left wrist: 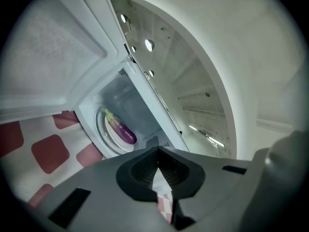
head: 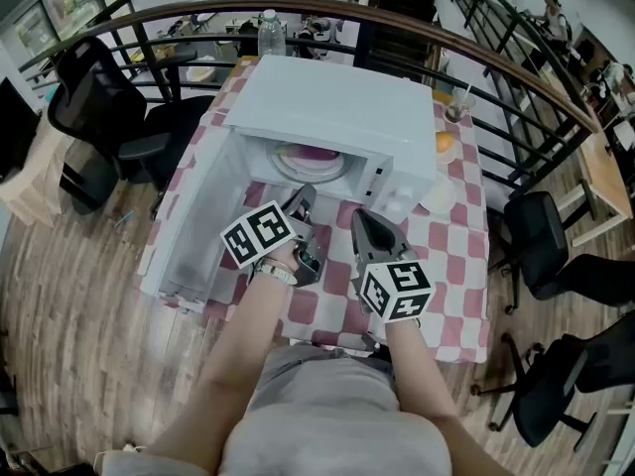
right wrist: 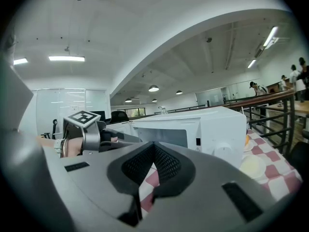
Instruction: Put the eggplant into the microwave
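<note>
The purple eggplant [left wrist: 121, 128] lies on the white round plate [left wrist: 108, 134] inside the white microwave [head: 337, 107], and shows as a purple patch [head: 316, 157] in the head view. The microwave door [head: 198, 226] hangs open to the left. My left gripper [head: 303, 201] [left wrist: 158, 151] is shut with nothing in it, just outside the opening and clear of the eggplant. My right gripper [head: 365, 221] [right wrist: 154, 146] is shut and empty too, to the right of the left one and in front of the microwave's control side [right wrist: 212, 129].
The microwave stands on a red-and-white checked table [head: 451, 256]. A small white dish [head: 439, 196] and a plate with something orange [head: 444, 143] sit to its right, a water bottle [head: 271, 33] behind it. Black chairs [head: 99, 107] and a curved railing [head: 516, 67] surround the table.
</note>
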`<state>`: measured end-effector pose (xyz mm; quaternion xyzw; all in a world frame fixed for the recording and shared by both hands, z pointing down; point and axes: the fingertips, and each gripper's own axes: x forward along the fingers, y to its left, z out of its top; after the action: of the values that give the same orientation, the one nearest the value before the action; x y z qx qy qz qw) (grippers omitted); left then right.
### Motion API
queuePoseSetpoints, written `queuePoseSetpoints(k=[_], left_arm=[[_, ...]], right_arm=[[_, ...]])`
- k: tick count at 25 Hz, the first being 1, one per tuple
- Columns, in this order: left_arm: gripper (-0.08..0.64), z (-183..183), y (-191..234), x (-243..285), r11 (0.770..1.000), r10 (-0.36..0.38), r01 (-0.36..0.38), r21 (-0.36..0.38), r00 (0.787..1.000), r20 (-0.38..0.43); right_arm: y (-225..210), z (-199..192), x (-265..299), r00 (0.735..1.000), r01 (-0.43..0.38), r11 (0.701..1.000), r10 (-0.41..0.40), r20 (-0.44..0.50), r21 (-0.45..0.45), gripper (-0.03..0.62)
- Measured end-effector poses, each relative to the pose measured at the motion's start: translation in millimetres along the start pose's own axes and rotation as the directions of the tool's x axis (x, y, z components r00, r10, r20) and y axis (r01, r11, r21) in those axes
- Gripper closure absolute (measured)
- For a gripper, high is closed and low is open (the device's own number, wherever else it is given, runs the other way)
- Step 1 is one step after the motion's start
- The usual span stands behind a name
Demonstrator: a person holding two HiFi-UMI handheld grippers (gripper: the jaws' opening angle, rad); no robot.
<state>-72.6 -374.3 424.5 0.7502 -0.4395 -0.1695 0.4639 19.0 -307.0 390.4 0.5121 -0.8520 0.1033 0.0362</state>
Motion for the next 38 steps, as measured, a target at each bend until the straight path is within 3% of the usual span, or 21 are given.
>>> queuePoseSetpoints(k=[6, 10, 16, 21, 26, 28, 30, 38], left_arm=[[0.557, 3, -22, -12, 0.984, -0.054, 0.045, 0.174, 0.998, 0.046], [0.557, 6, -39, -18, 0.947, -0.113, 0.082, 0.309, 0.990, 0.082], [0.557, 2, -64, -26, 0.817, -0.154, 0.082, 0.570, 0.985, 0.079], [0.557, -7, -72, -31, 0.737, -0.173, 0.082, 0.671, 0.983, 0.070], [0.557, -28, -80, -37, 0.606, -0.188, 0.088, 0.791, 0.982, 0.035], [0.557, -36, -83, -40, 0.572, -0.196, 0.093, 0.815, 0.980, 0.026], [0.557, -40, -84, -42, 0.561, -0.203, 0.099, 0.822, 0.979, 0.021], [0.557, -44, -83, -47, 0.556, -0.205, 0.093, 0.826, 0.978, 0.028]], right_arm=[[5, 3, 0, 0.999, 0.017, 0.999, -0.015, 0.044, -0.042, 0.569], [9, -2, -1, 0.997, 0.041, 0.994, -0.034, 0.071, -0.099, 0.569], [12, 2, -3, 0.994, 0.075, 0.988, -0.063, 0.092, -0.133, 0.569], [15, -3, -7, 0.993, 0.083, 0.987, -0.072, 0.090, -0.135, 0.569], [15, -1, -12, 0.992, 0.085, 0.987, -0.071, 0.108, -0.133, 0.569], [16, 0, -14, 0.991, 0.086, 0.987, -0.071, 0.114, -0.133, 0.569], [17, 0, -16, 0.990, 0.086, 0.987, -0.069, 0.120, -0.136, 0.569], [21, 3, -21, 0.989, 0.080, 0.985, -0.060, 0.134, -0.155, 0.569]])
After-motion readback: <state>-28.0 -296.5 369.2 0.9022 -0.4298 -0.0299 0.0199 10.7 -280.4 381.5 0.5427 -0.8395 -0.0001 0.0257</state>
